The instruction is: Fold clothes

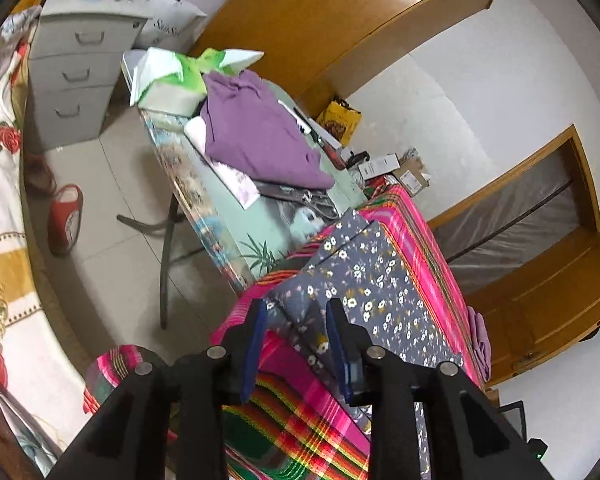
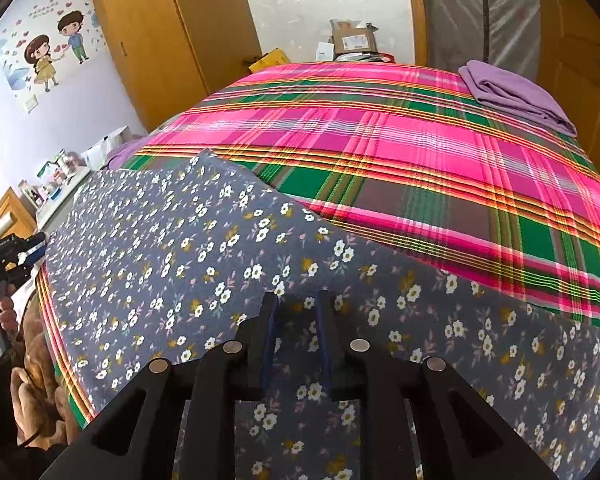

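Currently I see the floral garment (image 2: 204,264) spread flat on the plaid cloth (image 2: 420,152). Left gripper (image 1: 296,312) jaws wide, a raised fold between them, pads clear. Right gripper (image 2: 298,300) jaws narrow over the fabric; grip unclear. Purple folded piece (image 2: 512,92) at 1 o'clock.

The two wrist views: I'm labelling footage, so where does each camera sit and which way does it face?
Left wrist: on the left gripper, looking down the plaid bed's edge toward a cluttered table; only its fingers show.
Right wrist: on the right gripper, looking across the bed toward a wardrobe; a hand shows at left.
Shared: floral garment, plaid cover.
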